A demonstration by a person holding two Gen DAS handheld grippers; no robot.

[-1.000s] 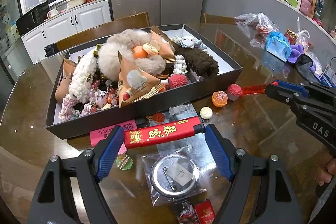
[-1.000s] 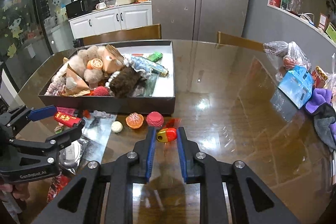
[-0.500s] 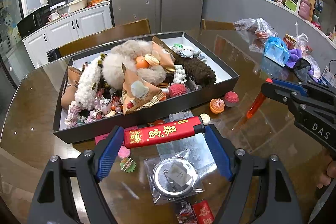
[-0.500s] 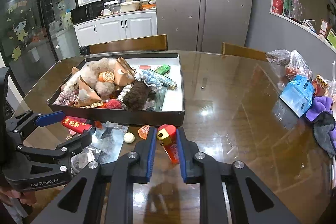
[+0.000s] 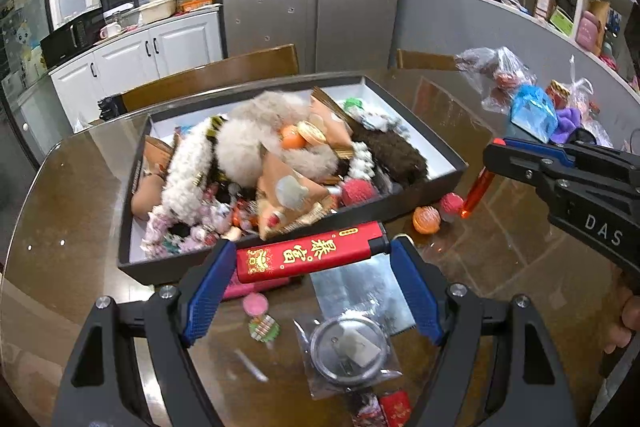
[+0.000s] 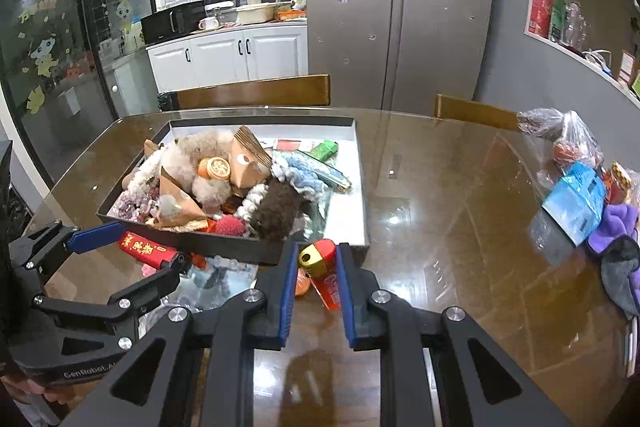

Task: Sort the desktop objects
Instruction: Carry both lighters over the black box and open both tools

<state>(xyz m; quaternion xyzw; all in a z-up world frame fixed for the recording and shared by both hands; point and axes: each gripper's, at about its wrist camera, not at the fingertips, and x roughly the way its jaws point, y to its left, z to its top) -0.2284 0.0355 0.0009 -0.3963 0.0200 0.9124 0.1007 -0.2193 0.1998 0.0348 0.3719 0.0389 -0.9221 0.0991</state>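
— What was held, and where?
— A red lighter (image 5: 310,257) with gold Chinese characters was clamped lengthwise in the left gripper (image 5: 310,287) jaws, above the box's (image 5: 440,183) near wall. An orange lighter (image 6: 324,277) was pinched narrowly by the right gripper (image 6: 316,291), marked "DAS", beside the box's near right corner.

— Black frames on both, angular, cut with triangular openings. Left gripper (image 5: 310,281) tipped with ribbed blue pads (image 5: 206,291); silver round screws at the joints.

— Same build on the right gripper (image 6: 318,285): black arms, blue pads (image 6: 289,291) along the inner faces, silver screws at the pivots. White letters "DAS" on its side in the left view.

— "GenRobot.AI" in pale print on the left one's flank, seen from the right. Bare skin of a hand (image 5: 626,319) at the frame's edge, fingers pinkish.
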